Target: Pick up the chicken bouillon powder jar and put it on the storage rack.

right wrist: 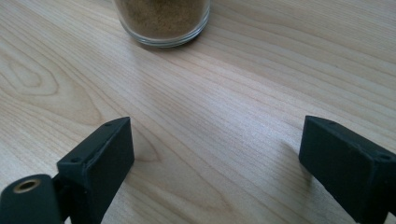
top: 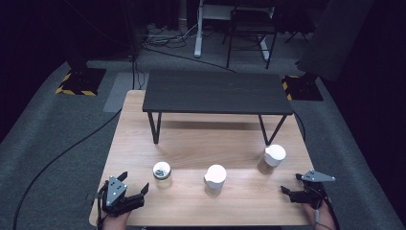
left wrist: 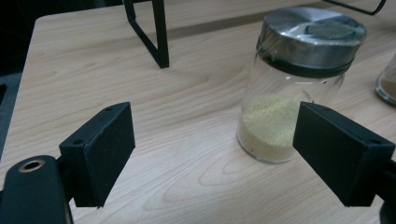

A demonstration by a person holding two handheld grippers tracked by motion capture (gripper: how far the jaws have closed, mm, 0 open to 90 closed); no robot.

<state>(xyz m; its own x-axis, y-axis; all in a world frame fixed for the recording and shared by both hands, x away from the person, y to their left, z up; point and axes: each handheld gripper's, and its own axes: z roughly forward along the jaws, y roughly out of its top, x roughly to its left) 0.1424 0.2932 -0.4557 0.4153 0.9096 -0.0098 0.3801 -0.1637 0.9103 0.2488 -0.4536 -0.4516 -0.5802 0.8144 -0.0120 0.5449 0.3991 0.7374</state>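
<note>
**Wooden desk, three jars, left gripper lines up**

Wood desk (top: 191, 143) holds three jars. Left gripper (top: 135, 184) is spread, near the metal-lid jar (left wrist: 289, 93), not touching. It should slide forward until both jaws flank the glass, then squeeze. Right gripper (top: 293, 184) rests spread.

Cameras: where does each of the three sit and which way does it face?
High view: above the near edge, looking forward and down on the table; left gripper and right gripper enter at the bottom.
Left gripper view: along its open jaws toward the steel-lidded jar.
Right gripper view: along its open jaws toward a brown-filled jar.
Shared: the steel-lidded jar.
</note>
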